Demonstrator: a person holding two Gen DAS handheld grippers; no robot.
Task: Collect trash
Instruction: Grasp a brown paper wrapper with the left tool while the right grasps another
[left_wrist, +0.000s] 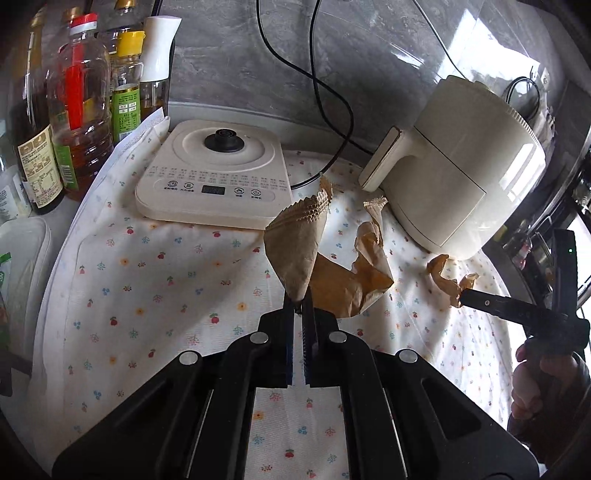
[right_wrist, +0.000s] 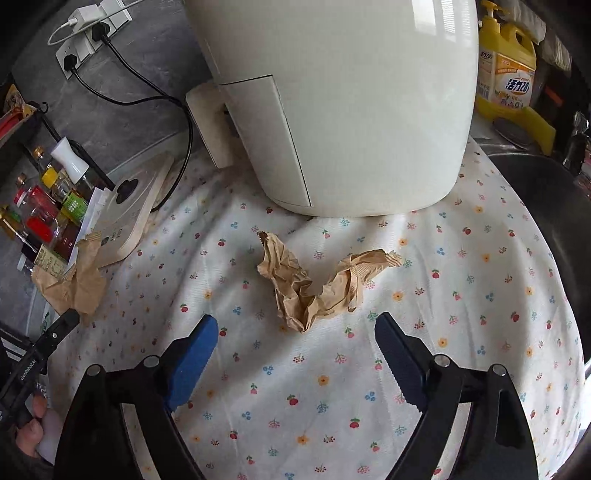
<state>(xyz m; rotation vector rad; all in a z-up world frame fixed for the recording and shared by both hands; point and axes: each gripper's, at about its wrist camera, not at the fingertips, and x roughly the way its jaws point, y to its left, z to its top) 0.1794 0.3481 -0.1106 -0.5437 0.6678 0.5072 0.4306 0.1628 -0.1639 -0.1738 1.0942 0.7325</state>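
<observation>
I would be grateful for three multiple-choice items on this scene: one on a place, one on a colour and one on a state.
1. Where does the crumpled paper lie?
A. on the cloth, in front of the fryer
B. in the sink
C. on the hob

2. What colour are the right gripper's pads?
A. red
B. blue
C. green

3. How is the left gripper?
A. wide open, nothing in it
B. shut on brown paper
C. shut on a bottle

Key: 1 A, it rests on the floral cloth below the fryer's base; 2 B, the inner faces of the open jaws show blue; 3 B, the jaws pinch the paper's lower tip.
</observation>
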